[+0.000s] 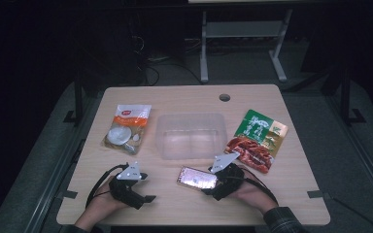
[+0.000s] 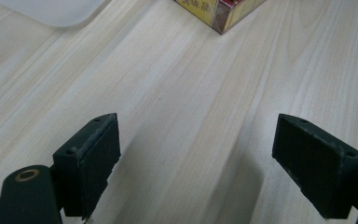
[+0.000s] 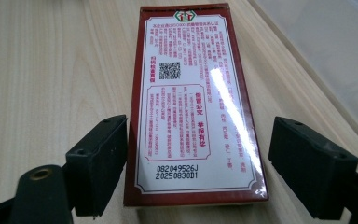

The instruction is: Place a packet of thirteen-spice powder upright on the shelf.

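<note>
A small red box [image 1: 197, 178] with a white printed label lies flat on the wooden table [image 1: 272, 194] near its front edge. In the right gripper view the box [image 3: 193, 107] runs lengthwise away between the jaws of my right gripper [image 3: 205, 172]. The left pad sits close against the box's side, while a gap shows at the right pad, so the gripper is open. My right gripper [image 1: 212, 182] points left at the box's near end. My left gripper [image 1: 145, 187] rests low at the front left, open and holding nothing. In its own view my left gripper [image 2: 209, 163] faces bare wood, with the box's corner [image 2: 219, 11] farther off.
A clear plastic container [image 1: 190, 116] stands mid-table, its corner [image 2: 51, 9] also in the left gripper view. A white and orange pouch [image 1: 126, 127] lies to its left, a green and red pouch [image 1: 257, 141] to its right. A round hole [image 1: 224, 97] is near the far edge.
</note>
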Motion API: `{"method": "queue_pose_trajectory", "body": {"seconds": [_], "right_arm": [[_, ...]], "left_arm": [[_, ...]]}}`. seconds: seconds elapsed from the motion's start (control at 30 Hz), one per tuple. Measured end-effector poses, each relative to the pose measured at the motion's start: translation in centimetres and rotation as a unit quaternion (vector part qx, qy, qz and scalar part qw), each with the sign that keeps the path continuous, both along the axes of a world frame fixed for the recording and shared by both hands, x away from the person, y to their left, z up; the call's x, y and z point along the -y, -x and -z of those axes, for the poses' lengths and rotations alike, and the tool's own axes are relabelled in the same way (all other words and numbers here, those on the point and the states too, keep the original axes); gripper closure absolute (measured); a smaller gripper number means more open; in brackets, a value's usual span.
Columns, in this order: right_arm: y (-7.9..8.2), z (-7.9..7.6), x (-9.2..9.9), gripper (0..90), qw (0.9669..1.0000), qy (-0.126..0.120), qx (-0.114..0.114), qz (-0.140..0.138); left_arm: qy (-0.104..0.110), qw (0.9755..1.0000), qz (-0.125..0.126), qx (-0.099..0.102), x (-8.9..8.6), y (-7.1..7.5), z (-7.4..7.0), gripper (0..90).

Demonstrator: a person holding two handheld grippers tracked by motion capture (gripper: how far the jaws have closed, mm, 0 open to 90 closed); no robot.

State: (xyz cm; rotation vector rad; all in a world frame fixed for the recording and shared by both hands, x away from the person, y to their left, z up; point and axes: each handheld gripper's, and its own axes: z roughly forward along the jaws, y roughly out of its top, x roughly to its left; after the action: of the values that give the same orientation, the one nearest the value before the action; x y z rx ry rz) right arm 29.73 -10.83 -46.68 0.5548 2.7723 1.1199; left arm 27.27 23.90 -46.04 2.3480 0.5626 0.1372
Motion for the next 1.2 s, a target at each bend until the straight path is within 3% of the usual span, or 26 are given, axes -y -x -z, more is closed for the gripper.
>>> {"method": "queue_pose_trajectory", "body": {"seconds": [0.27,0.47,0.7,0.87,0.97,1.2], "right_arm": [[0.0,0.3,0.0,27.8,0.9999,0.005,-0.009,-0.009],[0.2,0.3,-0.1,30.6,0.9998,0.015,0.009,-0.013],[0.0,-0.1,0.5,31.3,1.0,0.001,0.004,-0.003],[0.1,-1.0,1.3,31.4,0.9997,-0.022,-0.005,0.003],[0.2,-1.7,1.6,31.4,0.9997,-0.02,0.011,-0.008],[0.3,-2.6,1.8,31.4,0.9991,-0.035,0.018,-0.015]], "left_arm": [[0.0,1.0,0.001,0.0,0.0,0.0,0.0,14.5],[0.0,1.0,0.001,0.0,0.0,0.0,0.0,14.5],[0.004,1.0,0.002,0.003,-0.1,-0.1,-0.1,14.5],[0.01,0.9998,0.017,0.008,0.0,-0.3,-0.4,14.4],[0.019,0.9993,0.029,0.011,0.0,-0.5,-0.8,14.4],[0.044,0.997,0.059,0.026,0.0,-1.3,-2.3,14.3]]}}
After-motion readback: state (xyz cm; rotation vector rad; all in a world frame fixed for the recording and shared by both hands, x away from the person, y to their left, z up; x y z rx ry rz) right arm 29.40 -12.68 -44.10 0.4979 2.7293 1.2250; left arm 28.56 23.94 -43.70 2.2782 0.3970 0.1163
